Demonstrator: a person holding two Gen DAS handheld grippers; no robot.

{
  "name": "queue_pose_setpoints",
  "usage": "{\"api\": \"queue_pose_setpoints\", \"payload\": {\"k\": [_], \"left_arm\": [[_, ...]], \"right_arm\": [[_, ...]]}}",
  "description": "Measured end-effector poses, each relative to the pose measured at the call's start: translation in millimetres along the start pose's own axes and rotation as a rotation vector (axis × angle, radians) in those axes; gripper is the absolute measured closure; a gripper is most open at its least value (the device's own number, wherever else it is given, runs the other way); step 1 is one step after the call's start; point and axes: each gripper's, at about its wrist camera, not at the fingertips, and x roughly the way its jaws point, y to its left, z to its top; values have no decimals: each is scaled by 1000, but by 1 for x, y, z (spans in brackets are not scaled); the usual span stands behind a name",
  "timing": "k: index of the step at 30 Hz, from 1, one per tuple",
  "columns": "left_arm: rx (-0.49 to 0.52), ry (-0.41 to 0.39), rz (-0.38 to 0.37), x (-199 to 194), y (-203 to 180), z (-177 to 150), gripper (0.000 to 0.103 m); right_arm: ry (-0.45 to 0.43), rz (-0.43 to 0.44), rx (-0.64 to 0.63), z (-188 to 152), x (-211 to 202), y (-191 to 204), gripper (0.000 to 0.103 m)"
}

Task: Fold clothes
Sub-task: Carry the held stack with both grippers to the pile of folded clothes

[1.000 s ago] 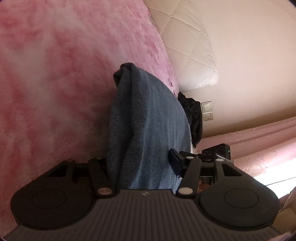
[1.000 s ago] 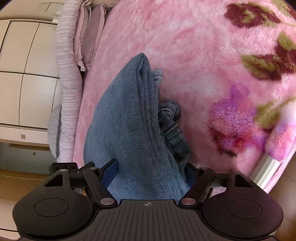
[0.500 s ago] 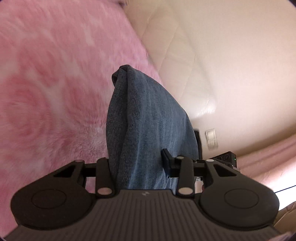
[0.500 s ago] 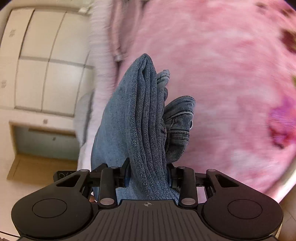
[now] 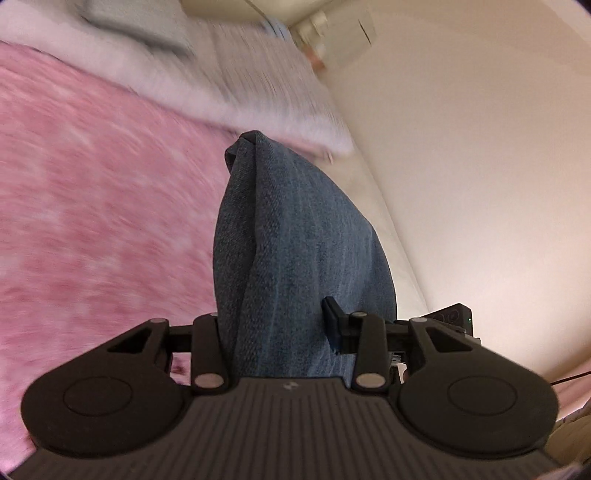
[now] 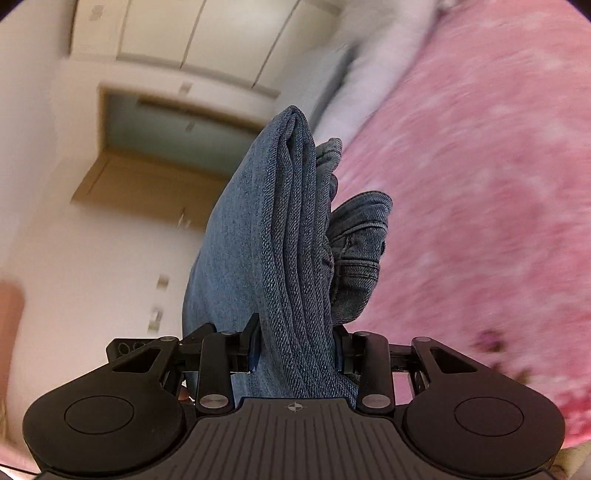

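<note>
Garment: folded blue denim jeans (image 5: pixel 295 258), several layers thick, lifted clear of the fuzzy pink blanket (image 5: pixel 92 221) that covers the bed.
Left gripper: the black two-finger left gripper (image 5: pixel 273 325) is clamped on one end of the jeans — its jaws stand partly apart because the bundle fills the gap, the fabric rising past them to a narrow folded tip.
Right gripper: the black two-finger right gripper (image 6: pixel 295 343) pinches the other end, both fingers (image 6: pixel 251 332) pressed against stacked denim folds; a loose waistband part (image 6: pixel 358 251) hangs on the blanket side.
Blanket: blurred, spread left of the jeans in the left wrist view, right of them in the right wrist view.
Beyond the blanket: pale striped pillows (image 5: pixel 280 92) at its far edge, a cream wall (image 5: pixel 461 166), and white cabinet doors (image 6: pixel 177 33).
Containers: none can be made out.
</note>
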Motion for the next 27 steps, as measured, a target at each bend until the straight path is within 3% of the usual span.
{"api": "queue_pose_setpoints", "payload": {"k": [7,15,20,27], "left_arm": [[-65,-170,62,-147,42,-18,70],[-79,-222,109,-311,127,-11,70],[-133,-256,148,-394,176,-1,70],[-182,-356,189,-462,220,16,70]], "right_arm": [[149,68,-114,-43,114,88,68],[211,107,-148,-132,261,171,68],[268,120,-131,-158,348,209,68],[364,129,-173,-172,437,248,68]]}}
